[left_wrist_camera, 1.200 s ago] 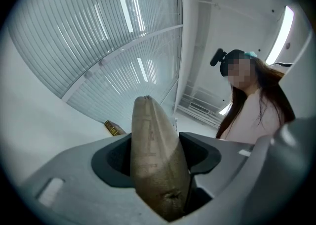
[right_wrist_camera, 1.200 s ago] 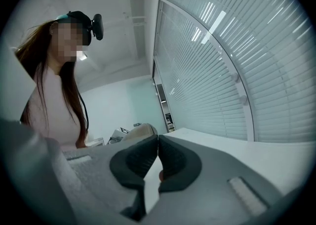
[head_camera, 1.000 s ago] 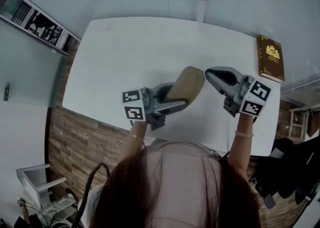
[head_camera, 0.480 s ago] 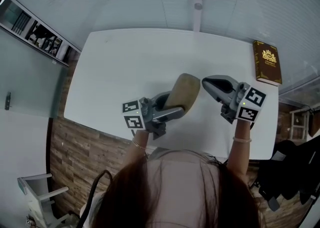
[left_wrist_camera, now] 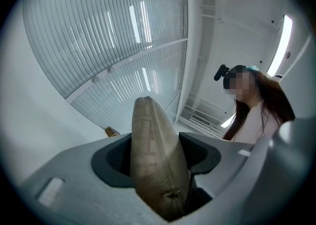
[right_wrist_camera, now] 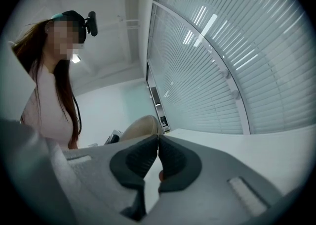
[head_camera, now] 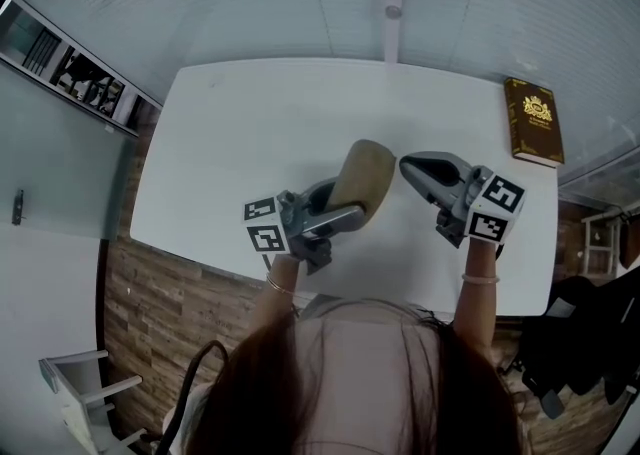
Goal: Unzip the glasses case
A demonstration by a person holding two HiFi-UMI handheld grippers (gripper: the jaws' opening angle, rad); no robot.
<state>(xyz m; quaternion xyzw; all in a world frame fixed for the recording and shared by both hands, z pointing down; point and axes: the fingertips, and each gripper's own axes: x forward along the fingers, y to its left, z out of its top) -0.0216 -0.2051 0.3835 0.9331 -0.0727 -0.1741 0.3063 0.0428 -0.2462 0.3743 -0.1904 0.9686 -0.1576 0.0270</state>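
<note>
Head view: left claw [head_camera: 335, 206] clamped around the tan glasses case [head_camera: 365, 168], held above the white bench [head_camera: 250, 113]; right claw [head_camera: 408, 165], pinched fully closed, sits just at its three o'clock.

You had two grippers, the left gripper [head_camera: 342, 203] and the right gripper [head_camera: 405, 165] — plus one glasses case [head_camera: 365, 168], one table [head_camera: 260, 113] and one book [head_camera: 534, 121] at two o'clock.

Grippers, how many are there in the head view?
2. The left gripper clamps the tan glasses case at the view's middle; the right gripper, shut, points at the case from its right side.
</note>
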